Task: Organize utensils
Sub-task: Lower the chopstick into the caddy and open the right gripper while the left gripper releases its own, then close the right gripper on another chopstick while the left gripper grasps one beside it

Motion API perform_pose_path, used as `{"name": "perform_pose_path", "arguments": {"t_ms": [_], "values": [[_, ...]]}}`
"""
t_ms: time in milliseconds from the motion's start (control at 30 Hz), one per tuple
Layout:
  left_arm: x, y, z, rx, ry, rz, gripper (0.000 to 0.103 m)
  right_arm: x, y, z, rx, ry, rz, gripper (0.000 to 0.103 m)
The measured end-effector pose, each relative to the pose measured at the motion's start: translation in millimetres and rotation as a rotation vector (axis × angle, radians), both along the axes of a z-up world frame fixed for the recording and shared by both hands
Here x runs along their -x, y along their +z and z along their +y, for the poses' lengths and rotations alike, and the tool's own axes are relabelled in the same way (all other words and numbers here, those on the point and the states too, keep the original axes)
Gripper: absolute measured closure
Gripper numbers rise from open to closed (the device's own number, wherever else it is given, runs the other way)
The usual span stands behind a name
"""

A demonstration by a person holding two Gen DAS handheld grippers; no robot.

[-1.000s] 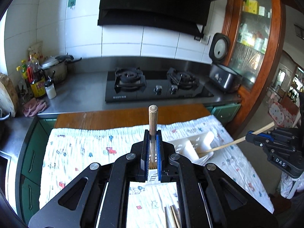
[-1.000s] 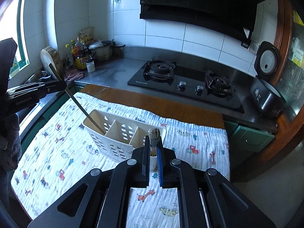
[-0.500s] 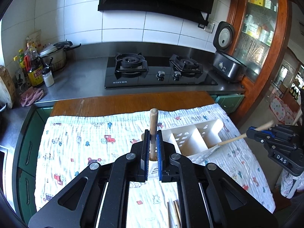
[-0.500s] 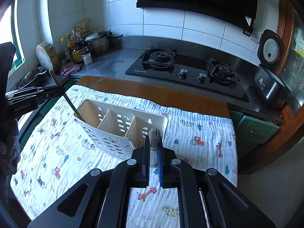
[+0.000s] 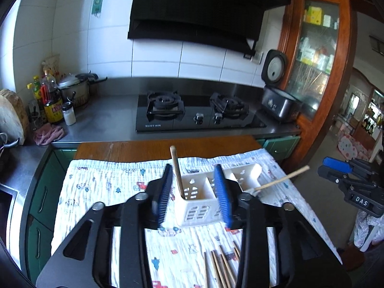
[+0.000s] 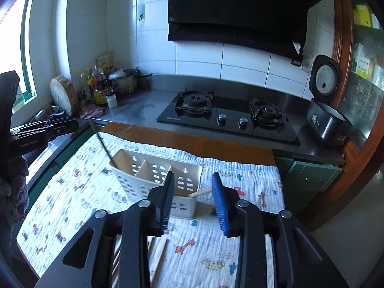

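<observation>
One white caddy (image 5: pixel 195 200) with three compartments stands mid-table on the printed cloth (image 5: pixel 103 187), a wooden handle (image 5: pixel 178 170) upright in one end compartment. Several chopsticks (image 5: pixel 219 267) lie near the front edge. Both left tongs (image 5: pixel 193 195) and right tongs (image 6: pixel 193 200) are spread wide, holding nothing. A stove (image 6: pixel 228 117) sits behind.

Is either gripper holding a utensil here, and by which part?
Nothing is held. Left gripper and right gripper are both open; the wooden-handled utensils stand loose in the caddy.

White perforated plastic caddy (image 5: pixel 195 202); wooden utensil handle (image 5: pixel 178 171); crinkled printed cloth (image 6: pixel 240 247); brushed steel counter (image 5: pixel 108 117).
</observation>
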State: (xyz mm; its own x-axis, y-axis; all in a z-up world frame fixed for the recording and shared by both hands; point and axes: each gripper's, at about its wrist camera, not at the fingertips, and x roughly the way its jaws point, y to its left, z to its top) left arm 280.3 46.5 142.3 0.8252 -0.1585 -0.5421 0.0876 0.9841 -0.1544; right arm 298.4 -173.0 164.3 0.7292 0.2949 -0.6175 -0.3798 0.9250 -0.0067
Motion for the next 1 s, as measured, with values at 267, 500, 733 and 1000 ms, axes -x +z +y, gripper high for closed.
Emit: {"name": "perform_pose_path", "arguments": {"t_ms": [267, 500, 733, 1000], "values": [[70, -38, -3, 0.017, 0.005, 0.043, 0.055, 75, -50, 1, -0.003, 0.036, 0.030, 0.068], [117, -100, -2, 0.029, 0.030, 0.122, 0.055, 120, -123, 8, 0.006, 0.032, 0.136, 0.068], [144, -146, -2, 0.038, 0.047, 0.183, 0.055, 148, -178, 18, 0.023, -0.001, 0.202, 0.069], [166, -184, -6, 0.042, 0.063, 0.257, 0.055, 161, -208, 22, -0.006, -0.029, 0.261, 0.074]]}}
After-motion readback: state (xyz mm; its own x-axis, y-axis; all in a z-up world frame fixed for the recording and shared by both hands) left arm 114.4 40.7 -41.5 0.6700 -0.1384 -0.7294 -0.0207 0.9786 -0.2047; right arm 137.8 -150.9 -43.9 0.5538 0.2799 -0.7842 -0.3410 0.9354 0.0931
